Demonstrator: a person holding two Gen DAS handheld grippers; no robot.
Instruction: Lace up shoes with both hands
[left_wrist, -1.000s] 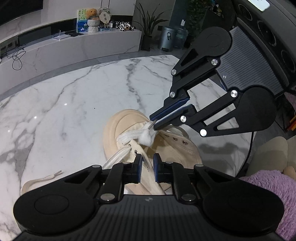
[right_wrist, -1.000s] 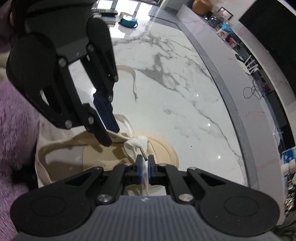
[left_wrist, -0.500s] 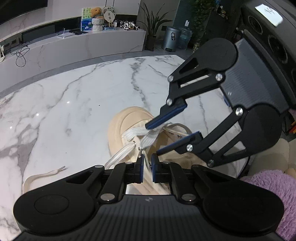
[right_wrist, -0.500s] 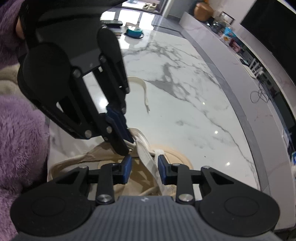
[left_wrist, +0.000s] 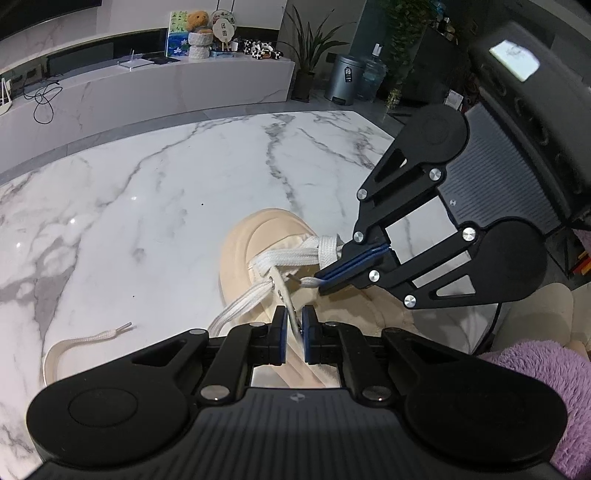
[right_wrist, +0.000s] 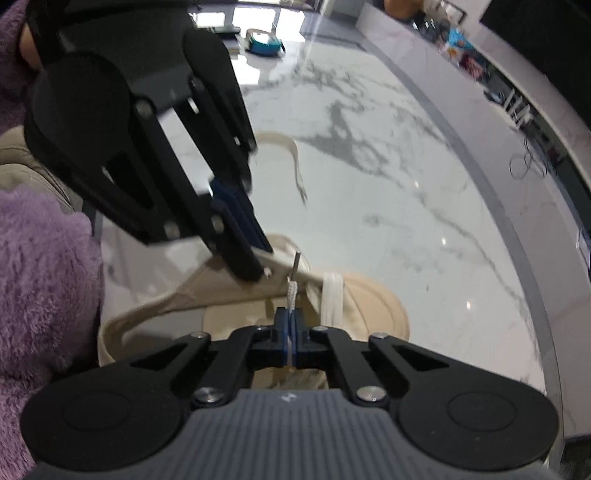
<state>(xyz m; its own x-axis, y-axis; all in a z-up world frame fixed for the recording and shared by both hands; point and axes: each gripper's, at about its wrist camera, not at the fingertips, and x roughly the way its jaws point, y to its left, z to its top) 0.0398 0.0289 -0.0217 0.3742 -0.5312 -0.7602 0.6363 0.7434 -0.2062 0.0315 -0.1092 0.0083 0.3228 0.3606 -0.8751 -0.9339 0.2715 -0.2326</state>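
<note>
Right gripper, half second ago open, now clamped on lace tip beside shoe eyelets (threading resumes); left gripper pinches eyelet flap.

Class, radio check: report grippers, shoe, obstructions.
Right gripper shut on lace tip. Left gripper pinching eyelet flap. Shoe part-laced. Nothing blocking.

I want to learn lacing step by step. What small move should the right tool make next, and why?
Probably push the lace tip forward into the eyelet on the flap. The right tool is shut on the lace just behind the tip, which points at that flap, and the left tool clamps the flap of the shoe.
</note>
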